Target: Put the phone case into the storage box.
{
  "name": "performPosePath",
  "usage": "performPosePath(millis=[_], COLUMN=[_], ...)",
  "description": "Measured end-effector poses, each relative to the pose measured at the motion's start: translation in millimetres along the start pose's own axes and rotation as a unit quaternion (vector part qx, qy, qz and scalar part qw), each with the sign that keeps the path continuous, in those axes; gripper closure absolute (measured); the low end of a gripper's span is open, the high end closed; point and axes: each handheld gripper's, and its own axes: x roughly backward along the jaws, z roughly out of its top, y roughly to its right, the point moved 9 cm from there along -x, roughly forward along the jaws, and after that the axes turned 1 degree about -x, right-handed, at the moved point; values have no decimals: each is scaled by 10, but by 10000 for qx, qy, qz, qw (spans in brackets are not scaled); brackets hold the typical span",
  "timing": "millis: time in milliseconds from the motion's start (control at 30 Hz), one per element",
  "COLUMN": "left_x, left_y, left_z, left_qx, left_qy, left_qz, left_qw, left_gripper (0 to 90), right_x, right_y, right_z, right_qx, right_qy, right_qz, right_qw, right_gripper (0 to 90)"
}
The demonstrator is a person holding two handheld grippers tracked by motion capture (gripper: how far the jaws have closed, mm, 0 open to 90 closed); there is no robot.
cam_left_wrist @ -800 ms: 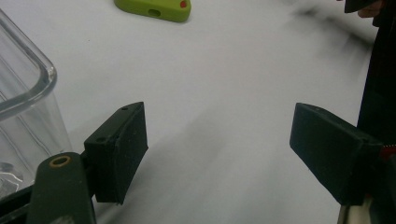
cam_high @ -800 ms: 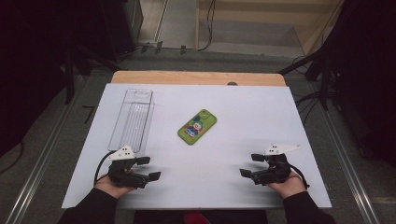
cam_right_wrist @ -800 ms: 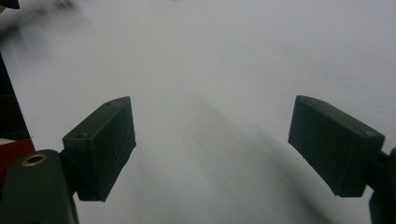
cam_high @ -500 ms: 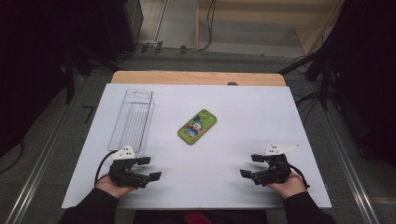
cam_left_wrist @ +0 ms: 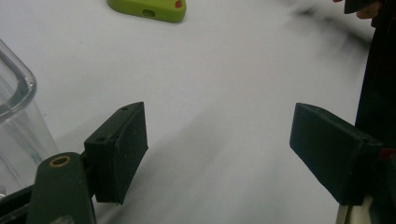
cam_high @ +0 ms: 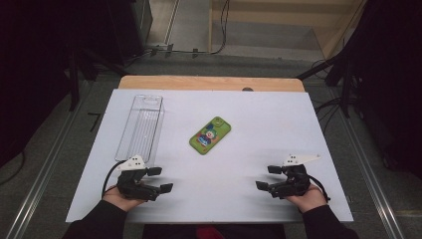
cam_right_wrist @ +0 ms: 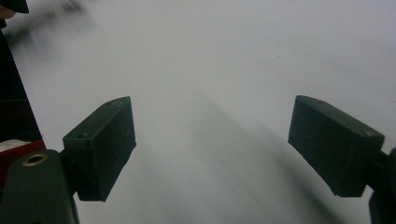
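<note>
I see a dark room with a grey floor and cables beyond the white table (cam_high: 278, 129), whose far edge shows a bare wooden strip (cam_high: 209, 82). On the table, a clear plastic container (cam_high: 141, 125) lies toward its far left, and a green phone case (cam_high: 210, 135) lies flat near its middle, just right of the container. My left gripper (cam_high: 160, 179) rests at the table's near left, jaws spread, empty. My right gripper (cam_high: 264, 178) sits at the near right, likewise spread.
</note>
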Motion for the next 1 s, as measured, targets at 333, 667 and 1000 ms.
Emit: performPosePath(millis=[333,667,1000], left_x=[-3,-14,-20], left_y=[-7,-24,-28], left_z=[8,17,18], left_qx=[43,30,26], left_qy=[-3,-33,-22], left_qz=[-2,36,17], left_qw=[10000,10000,10000], left_gripper=[200,200,201], right_x=[1,-2,-5], right_y=[-24,-6,-11], right_z=[1,-9,-13], right_qx=[35,-7,-25], right_qy=[2,-26,-38], right_qz=[45,24,58], right_qw=[10000,10000,10000], right_gripper=[133,134,133])
